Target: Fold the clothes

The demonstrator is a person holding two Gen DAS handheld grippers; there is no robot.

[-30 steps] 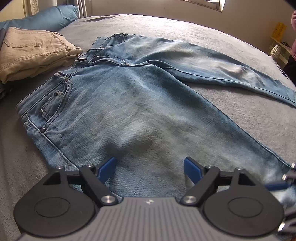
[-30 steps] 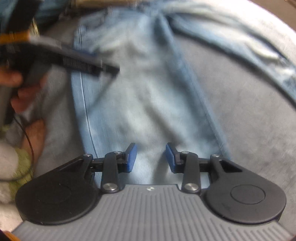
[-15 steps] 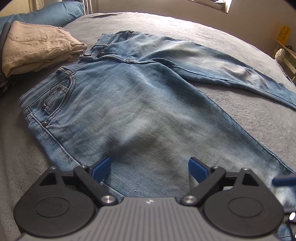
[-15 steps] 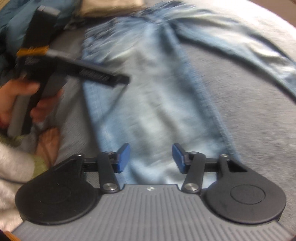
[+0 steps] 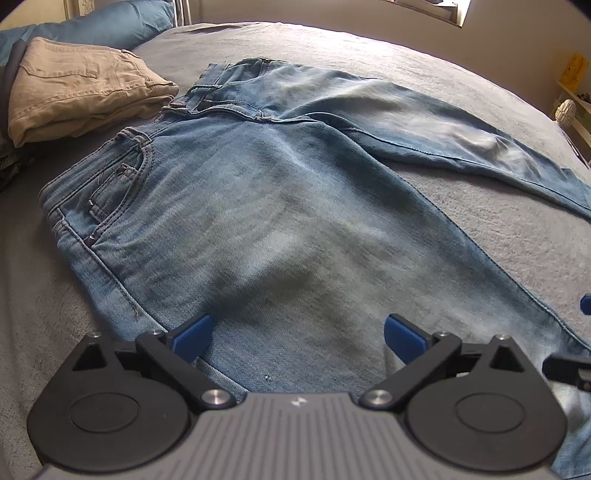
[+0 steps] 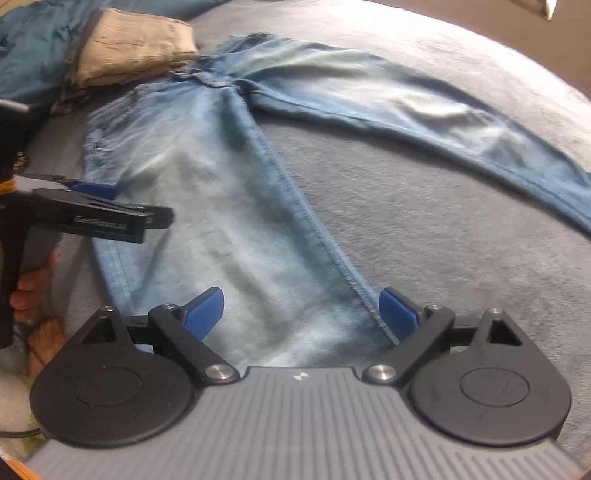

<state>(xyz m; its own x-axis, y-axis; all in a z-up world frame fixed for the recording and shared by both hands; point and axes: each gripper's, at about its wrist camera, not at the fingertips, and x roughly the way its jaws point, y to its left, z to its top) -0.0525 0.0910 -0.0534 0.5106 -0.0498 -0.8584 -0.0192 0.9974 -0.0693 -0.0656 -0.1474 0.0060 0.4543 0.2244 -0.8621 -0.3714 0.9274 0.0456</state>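
Light blue jeans (image 5: 280, 206) lie flat on the grey bed cover (image 5: 491, 236), waistband at the left, the two legs spread apart to the right. My left gripper (image 5: 297, 334) hovers over the near leg's thigh, its jaws opening wide, denim below them and no pad pressing on it. My right gripper (image 6: 301, 312) stands over the same leg (image 6: 236, 229) further down, jaws also opening, with the inner seam by its right pad. The left gripper (image 6: 110, 218) shows in the right wrist view, held by a hand (image 6: 33, 288).
Folded beige trousers (image 5: 74, 96) sit on the bed beyond the waistband, also seen as a beige stack (image 6: 133, 44). A blue pillow (image 5: 103, 26) lies behind them. A shelf with a yellow item (image 5: 572, 70) stands at the far right.
Both grippers' jaws have spread wider, the right one much more. The right gripper has lifted and rolled a little, so more of the jeans shows. The left gripper has stayed in place.
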